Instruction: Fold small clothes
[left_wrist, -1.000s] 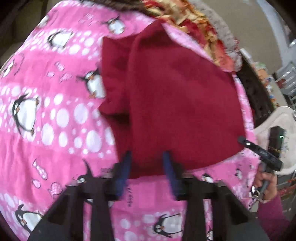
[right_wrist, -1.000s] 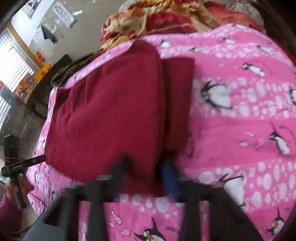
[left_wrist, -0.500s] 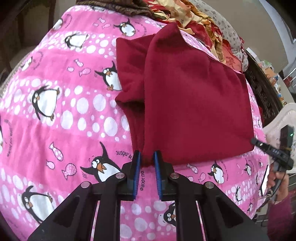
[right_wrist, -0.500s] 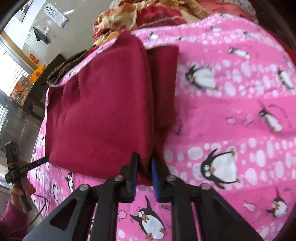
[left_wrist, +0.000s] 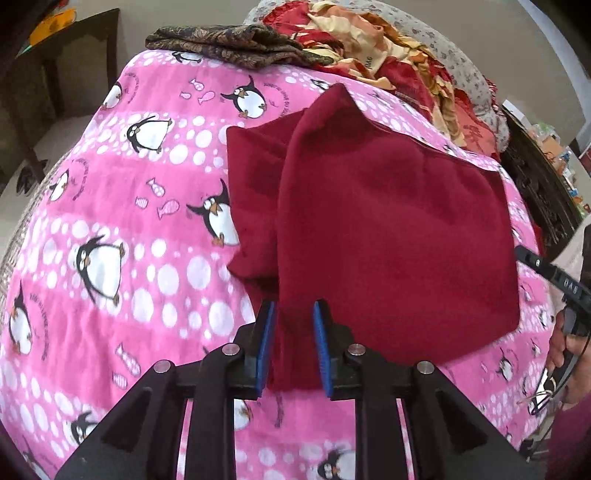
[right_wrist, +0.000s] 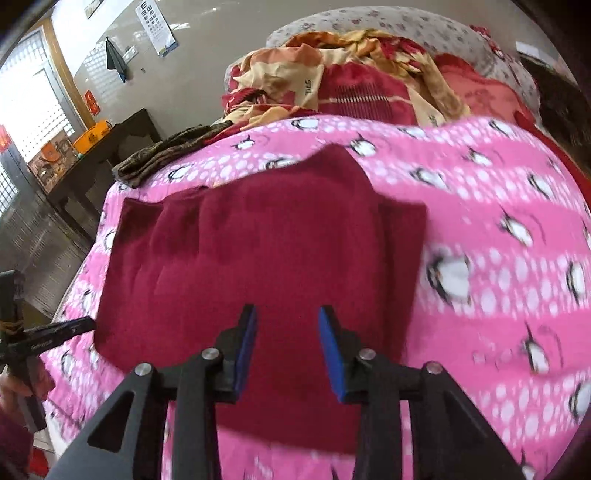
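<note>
A pink penguin blanket (left_wrist: 110, 221) covers the bed and serves as the folding surface. On it, right of the middle in the left wrist view, lies the dark red fleece garment (left_wrist: 388, 240). It is already doubled over, with a narrower layer, perhaps a sleeve, showing along its left side. Its near edge reaches toward both grippers. At the far end of the bed sit a heap of red-and-yellow bedding (left_wrist: 388, 48) and, left of it, a folded brown patterned cloth (left_wrist: 229, 44).

The step in hand looks like the end of one fold. The left gripper (left_wrist: 293, 332) points steeply down at the near left corner, its jaws narrow and pinching a bunched strip of the garment between the blue pads. The right gripper (right_wrist: 288, 343) also tilts down over the near edge. Its jaws have just been opening and now stand moderately wide, the pads clear of the fleece, which lies beneath the gap rather than gripped in it.

Next, the left gripper likely needs to let go as well. Both can then take a fresh edge for another fold.
</note>
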